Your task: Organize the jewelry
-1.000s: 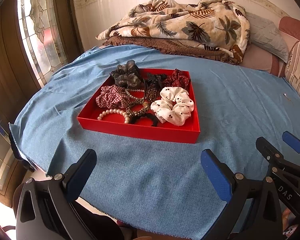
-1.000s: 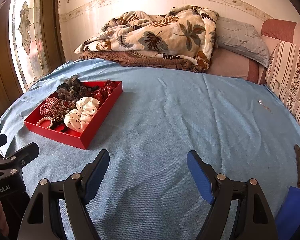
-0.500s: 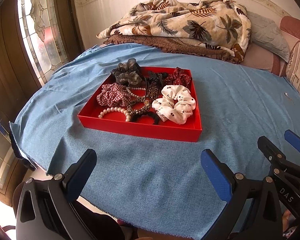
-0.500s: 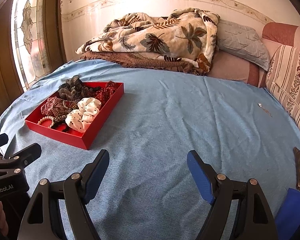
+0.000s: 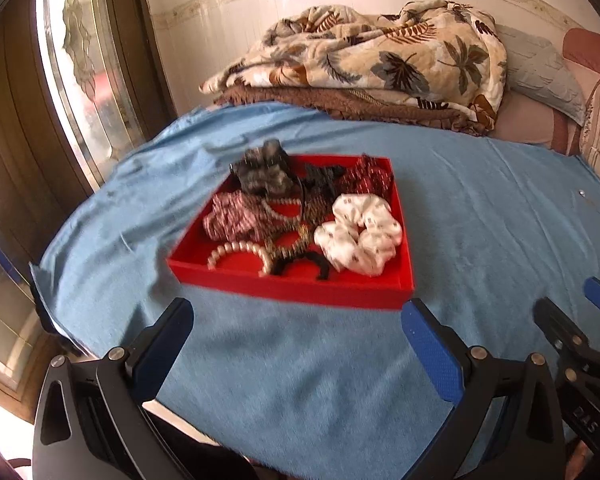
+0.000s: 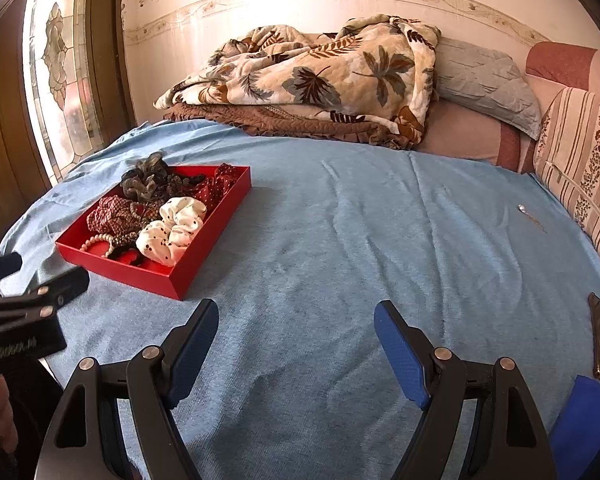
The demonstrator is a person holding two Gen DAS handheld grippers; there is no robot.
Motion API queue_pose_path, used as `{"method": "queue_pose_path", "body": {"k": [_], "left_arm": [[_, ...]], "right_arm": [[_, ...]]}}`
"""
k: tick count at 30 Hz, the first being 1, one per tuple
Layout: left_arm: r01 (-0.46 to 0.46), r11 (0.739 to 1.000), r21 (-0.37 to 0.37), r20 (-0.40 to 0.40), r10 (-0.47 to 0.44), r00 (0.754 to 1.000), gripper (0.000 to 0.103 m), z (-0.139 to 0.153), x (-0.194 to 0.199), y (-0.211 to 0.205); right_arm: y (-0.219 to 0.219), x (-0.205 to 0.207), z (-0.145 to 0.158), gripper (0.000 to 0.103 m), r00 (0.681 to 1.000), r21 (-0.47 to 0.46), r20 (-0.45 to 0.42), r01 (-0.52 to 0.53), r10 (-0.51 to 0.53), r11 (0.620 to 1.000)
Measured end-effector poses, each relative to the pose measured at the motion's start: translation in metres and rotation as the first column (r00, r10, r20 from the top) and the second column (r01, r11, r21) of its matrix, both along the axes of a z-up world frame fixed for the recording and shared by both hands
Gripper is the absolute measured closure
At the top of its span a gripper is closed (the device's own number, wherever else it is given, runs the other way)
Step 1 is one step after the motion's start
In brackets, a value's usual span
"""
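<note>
Both handheld tools stand wide and empty: left gripper faces the shallow red square tray on the blue bedcloth, presumably lined up to reach it. Right gripper hovers well aside. Scrunchies and the pearl bead bracelet lie jumbled inside.

We see the red tray motion-blurred in the left wrist view; bracelets tangled beside the white scrunchie cannot be separated. Far right of the tray, a small shiny item is too small to identify.
</note>
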State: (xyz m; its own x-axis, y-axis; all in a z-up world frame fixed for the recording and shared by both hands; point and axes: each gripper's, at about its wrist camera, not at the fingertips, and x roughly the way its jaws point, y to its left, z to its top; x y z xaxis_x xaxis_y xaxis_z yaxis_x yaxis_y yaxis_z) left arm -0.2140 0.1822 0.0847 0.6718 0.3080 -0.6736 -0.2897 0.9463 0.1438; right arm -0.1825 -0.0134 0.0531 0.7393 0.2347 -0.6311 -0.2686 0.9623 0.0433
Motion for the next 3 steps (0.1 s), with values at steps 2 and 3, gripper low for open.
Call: {"method": "queue_pose_path", "body": {"k": [2, 3], "left_arm": [[0.014, 1.0, -0.003, 0.002, -0.014, 1.0, 0.0, 0.0052, 0.0051, -0.0028], [0.024, 1.0, -0.01, 0.0, -0.024, 1.0, 0.0, 0.0081, 0.0096, -0.0057]], "right_arm": [[-0.006, 0.0026, 0.0011, 0.016, 1.0, 0.011, -0.012, 0.002, -0.002, 1.0], [-0.0122, 0.0044, 0.0015, 0.016, 1.0, 0.021, -0.021, 0.01, -0.01, 1.0]]}}
